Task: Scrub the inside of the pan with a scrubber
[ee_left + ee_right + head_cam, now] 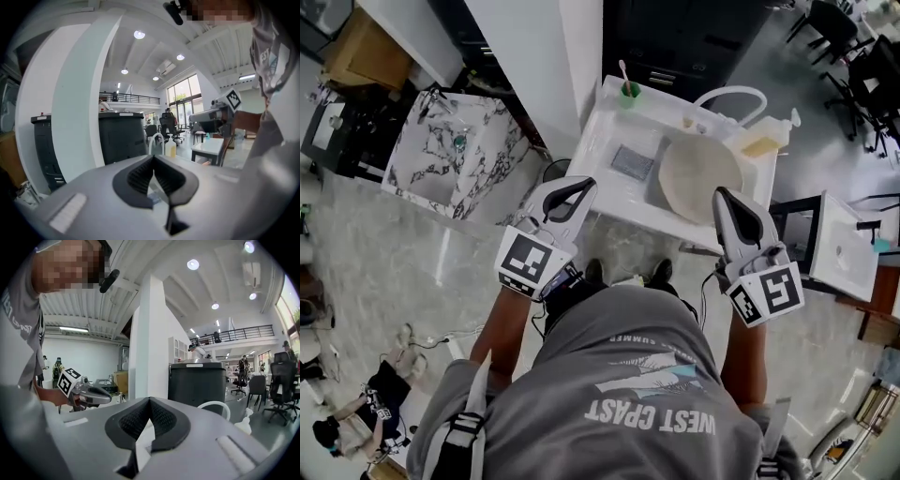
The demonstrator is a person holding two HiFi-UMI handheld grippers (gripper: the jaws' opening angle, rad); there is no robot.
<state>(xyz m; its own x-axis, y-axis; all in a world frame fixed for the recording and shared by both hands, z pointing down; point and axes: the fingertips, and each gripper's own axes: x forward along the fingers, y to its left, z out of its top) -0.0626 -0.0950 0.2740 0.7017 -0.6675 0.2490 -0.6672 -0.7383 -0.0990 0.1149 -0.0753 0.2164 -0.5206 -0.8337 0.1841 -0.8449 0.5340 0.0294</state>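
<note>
Pan: round cream-coloured pan (698, 178) lies flat in the basin of the white sink bench (602, 150), below both pairs of fingers and touched by neither.
Left fingers: the dark ribbed fingers (137, 177) of the left gripper (584, 186) are clenched tip to tip, with nothing between them.
Right fingers: the fingers (132, 420) of the right gripper (722, 194) are pressed together the same way and are empty.
Gripper pose: both are held up in the air, roughly level. In the head view they point out over the bench, one at each side of the pan.
Scrubber: grey square scrubber pad (632, 162) lies on the bench just left of the pan, untouched.
Far edge of bench: yellow sponge (761, 145) at the right, white arched tap (733, 93) behind the pan, green cup (628, 93) at the back left.
</note>
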